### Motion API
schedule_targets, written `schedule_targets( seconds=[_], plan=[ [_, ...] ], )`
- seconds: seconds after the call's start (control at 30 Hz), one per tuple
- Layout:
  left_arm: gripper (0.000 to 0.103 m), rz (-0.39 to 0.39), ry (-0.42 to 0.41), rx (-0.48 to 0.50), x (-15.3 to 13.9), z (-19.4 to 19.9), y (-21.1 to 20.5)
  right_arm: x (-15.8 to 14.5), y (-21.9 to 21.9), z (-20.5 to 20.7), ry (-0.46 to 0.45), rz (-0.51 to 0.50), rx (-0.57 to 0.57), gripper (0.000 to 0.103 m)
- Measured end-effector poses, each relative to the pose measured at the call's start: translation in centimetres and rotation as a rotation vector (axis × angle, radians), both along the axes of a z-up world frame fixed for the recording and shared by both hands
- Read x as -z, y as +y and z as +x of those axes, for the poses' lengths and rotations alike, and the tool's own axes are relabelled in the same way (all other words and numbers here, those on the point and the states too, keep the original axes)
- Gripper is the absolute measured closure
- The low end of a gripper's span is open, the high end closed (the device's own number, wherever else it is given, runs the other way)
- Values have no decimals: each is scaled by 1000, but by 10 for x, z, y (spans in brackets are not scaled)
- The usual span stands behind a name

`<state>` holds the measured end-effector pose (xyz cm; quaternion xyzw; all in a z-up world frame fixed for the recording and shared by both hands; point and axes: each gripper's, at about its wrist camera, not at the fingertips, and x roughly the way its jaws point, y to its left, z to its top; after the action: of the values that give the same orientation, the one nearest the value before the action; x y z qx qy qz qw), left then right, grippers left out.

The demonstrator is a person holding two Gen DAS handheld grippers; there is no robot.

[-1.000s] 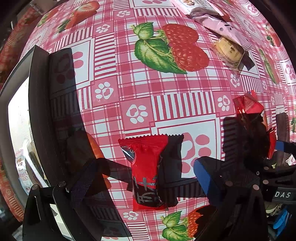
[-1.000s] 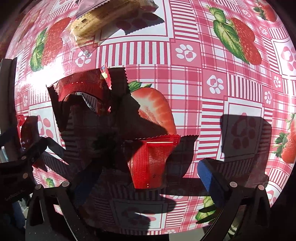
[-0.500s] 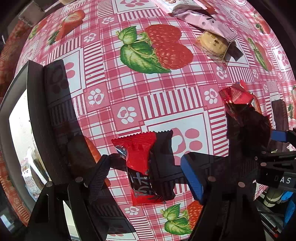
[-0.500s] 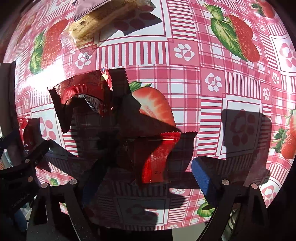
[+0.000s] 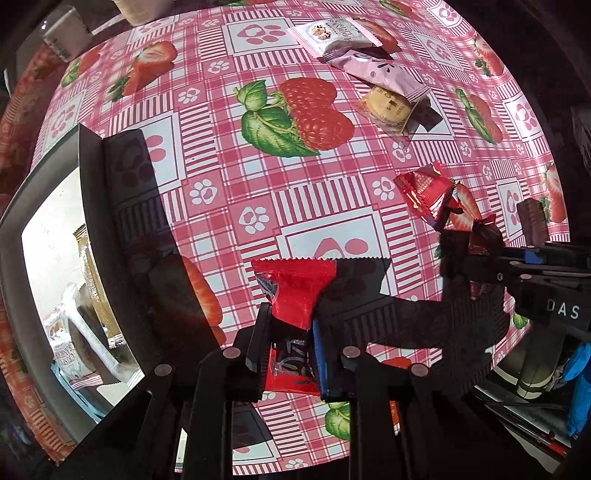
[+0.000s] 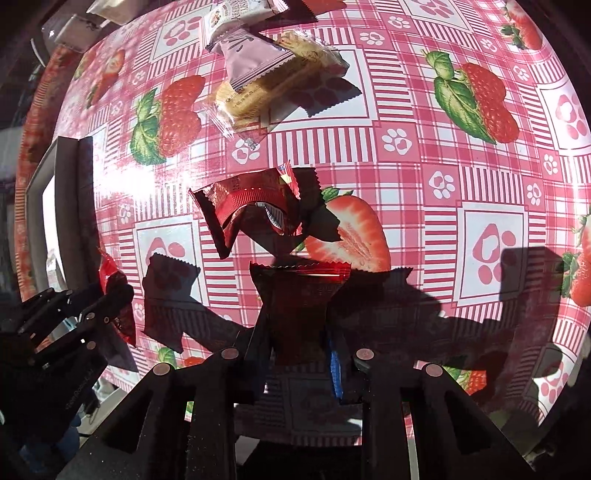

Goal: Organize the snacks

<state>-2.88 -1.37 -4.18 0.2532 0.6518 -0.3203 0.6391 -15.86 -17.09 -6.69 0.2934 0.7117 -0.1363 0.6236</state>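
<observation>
- Over a glossy pink-checked tablecloth printed with strawberries and paw prints [image 5: 314,206], two black hand-held grippers each carry a snack.
- Left gripper [image 5: 286,347]: its fingers are clamped on the lower half of a red foil snack packet with dark lettering [image 5: 295,295], whose crimped top edge sticks out beyond the fingertips, clear of the cloth.
- Right gripper [image 6: 297,350]: its jaws are closing, and the frames show them already pressing on a second red foil packet [image 6: 299,295], mostly in shadow, with only its crimped top rim lit.
- Beyond the right gripper, a crumpled shiny red wrapper [image 6: 255,199] lies on the cloth next to a printed halved strawberry.
- Farther off, a pale pink packet [image 6: 255,61] rests partly on a clear-wrapped stack of round yellow biscuits [image 6: 266,92]; a white cookie packet [image 5: 328,33] lies just behind them.
- At the left edge of the left wrist view sits a dark-walled box with a white floor [image 5: 92,184], holding several pale wrapped snacks [image 5: 74,343].
</observation>
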Motion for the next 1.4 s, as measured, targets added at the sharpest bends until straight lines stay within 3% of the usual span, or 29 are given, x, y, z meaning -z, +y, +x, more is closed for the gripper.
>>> schedule_targets(
  seconds=[0.37,0.9,1.4],
  plan=[
    [81,-102,-25,-105,-43,22,58,-32,23,34,-80,29,-7,76],
    [81,-108,-65,-265,-48,45,124,-41,79,88,-120,52,-154,76],
    [81,-81,-73,-446,-39,68,206,-47,173,146,-140,98,-379,75]
  ],
)
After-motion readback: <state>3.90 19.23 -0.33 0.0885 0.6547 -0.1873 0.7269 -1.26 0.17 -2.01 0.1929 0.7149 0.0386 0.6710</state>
